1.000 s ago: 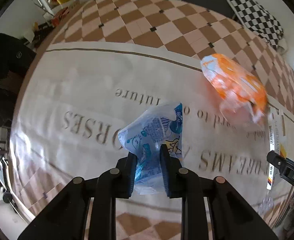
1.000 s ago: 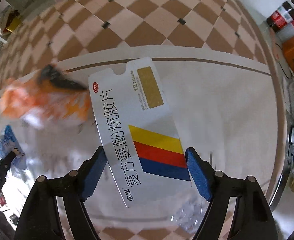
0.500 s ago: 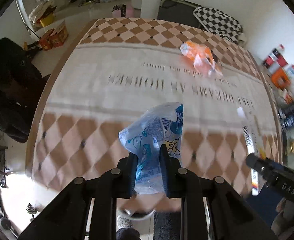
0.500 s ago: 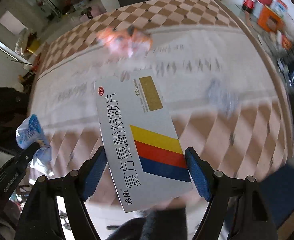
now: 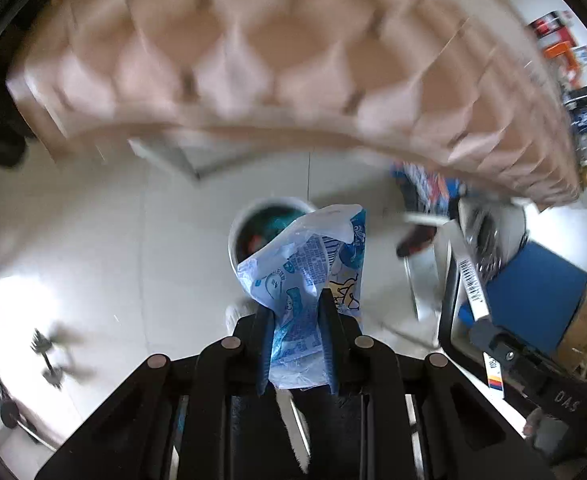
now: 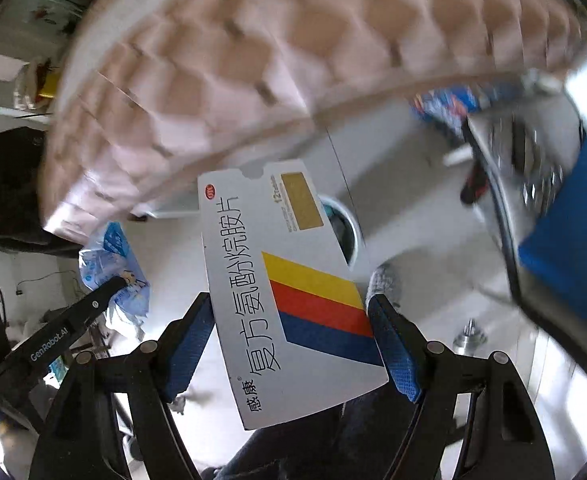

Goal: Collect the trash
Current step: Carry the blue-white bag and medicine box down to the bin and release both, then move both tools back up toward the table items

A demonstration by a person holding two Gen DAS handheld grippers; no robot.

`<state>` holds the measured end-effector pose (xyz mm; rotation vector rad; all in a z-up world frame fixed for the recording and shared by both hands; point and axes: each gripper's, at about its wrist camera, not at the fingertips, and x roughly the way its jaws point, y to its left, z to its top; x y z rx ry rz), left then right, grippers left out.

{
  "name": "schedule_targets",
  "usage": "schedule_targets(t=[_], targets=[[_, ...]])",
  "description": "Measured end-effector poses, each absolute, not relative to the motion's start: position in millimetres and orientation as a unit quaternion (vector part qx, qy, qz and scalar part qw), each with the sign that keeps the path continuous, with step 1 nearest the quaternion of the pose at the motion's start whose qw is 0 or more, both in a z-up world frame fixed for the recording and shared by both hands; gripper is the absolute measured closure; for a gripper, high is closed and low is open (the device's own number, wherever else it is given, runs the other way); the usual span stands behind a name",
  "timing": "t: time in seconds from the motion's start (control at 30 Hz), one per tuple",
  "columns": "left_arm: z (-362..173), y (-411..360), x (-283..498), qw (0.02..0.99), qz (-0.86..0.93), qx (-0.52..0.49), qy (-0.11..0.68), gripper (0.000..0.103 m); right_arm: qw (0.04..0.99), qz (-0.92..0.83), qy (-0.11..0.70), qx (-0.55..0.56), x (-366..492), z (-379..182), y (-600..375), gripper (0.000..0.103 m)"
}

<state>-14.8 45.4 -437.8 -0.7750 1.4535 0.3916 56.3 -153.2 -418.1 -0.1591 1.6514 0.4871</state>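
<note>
Both grippers are seen held out past the edge of the table, whose checked brown and cream cloth is blurred across the top of both views, with pale floor tiles below. On the right side a dark-framed chair with a blue seat is shown, near the right gripper. On the floor a round white bin is seen from above, with dark and teal contents inside; in the left wrist view it lies directly beyond the left gripper's fingers, partly covered by the wrapper, and in the right wrist view only a part of its rim is visible behind the box. The right gripper is closed on a flat white medicine box printed with black Chinese characters and yellow, red and blue stripes; the box is clamped by its long edges between the blue pads and stands tilted up over the bin. The left gripper is clamped on a crumpled blue and white plastic wrapper, which is pinched at its lower part and fans out above the fingertips, over the bin's near rim.
</note>
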Motion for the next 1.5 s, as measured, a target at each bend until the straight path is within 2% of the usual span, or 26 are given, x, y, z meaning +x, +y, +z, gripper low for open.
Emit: schedule_targets(t=[0.13,0.17,0.2,0.23,0.37,0.4,0.43,0.47,0.5,0.53,0.7,0.73,0.77,0.97,1.07,1.27,1.5], targets=[[-520.6,39.5,-6.3,0.64,0.163,-0.344,0.667,0.082,0.63,0.193,0.749,-0.071,55.1,-498.2,-169.4,0.025],[-545.2,39.9,-1.7,0.63,0.16,-0.349,0.675,0.081,0.629,0.187,0.752,-0.071,56.8,-520.7,-172.3,0.033],[-569.2,40.4,2.5,0.618,0.157,-0.357,0.682,0.081,0.621,0.183,0.759,-0.068,59.8,-551.5,-174.6,0.048],[-587.9,40.3,3.9,0.611,0.153,-0.364,0.686,0.081,0.615,0.178,0.765,-0.066,61.6,-569.2,-175.9,0.056],[-671.0,37.4,17.5,0.603,0.145,-0.358,0.698,0.081,0.596,0.172,0.783,-0.043,75.7,-674.3,-176.4,0.056],[-685.9,36.5,16.8,0.599,0.14,-0.356,0.703,0.075,0.597,0.165,0.784,-0.04,77.6,-689.6,-177.2,0.056],[-705.2,35.4,20.2,0.594,0.138,-0.356,0.708,0.059,0.597,0.162,0.785,-0.037,78.5,-705.0,-177.3,0.056],[-715.3,36.2,19.1,0.593,0.136,-0.359,0.708,0.046,0.597,0.159,0.785,-0.043,78.5,-718.6,-175.3,0.054],[-722.8,38.5,14.6,0.591,0.134,-0.362,0.708,0.023,0.597,0.156,0.785,-0.052,79.4,-733.8,-173.7,0.052],[-730.1,39.9,13.5,0.589,0.136,-0.365,0.708,0.013,0.598,0.15,0.784,-0.064,82.8,-744.2,-172.9,0.046],[-745.2,41.1,5.6,0.587,0.162,-0.341,0.716,0.01,0.609,0.125,0.768,-0.156,81.7,-782.2,-162.6,0.014],[-743.8,40.1,4.3,0.587,0.167,-0.333,0.718,0.009,0.61,0.126,0.763,-0.171,80.6,-784.0,-160.0,0.003],[-740.5,39.0,2.1,0.592,0.173,-0.323,0.718,0.008,0.611,0.13,0.76,-0.178,79.2,-783.4,-159.4,0.0],[-705.6,34.5,-14.0,0.625,0.201,-0.261,0.707,0.008,0.619,0.153,0.739,-0.217,71.0,-762.7,-149.7,0.0],[-677.9,33.2,-21.5,0.635,0.206,-0.254,0.7,0.008,0.627,0.163,0.728,-0.225,66.4,-734.8,-147.6,0.0],[-605.2,23.5,-37.6,0.656,0.216,-0.243,0.681,0.008,0.649,0.183,0.703,-0.227,53.5,-652.0,-148.5,0.0],[-508.1,13.5,-62.0,0.676,0.218,-0.243,0.661,0.008,0.664,0.204,0.687,-0.214,29.4,-530.8,-152.8,0.0]])
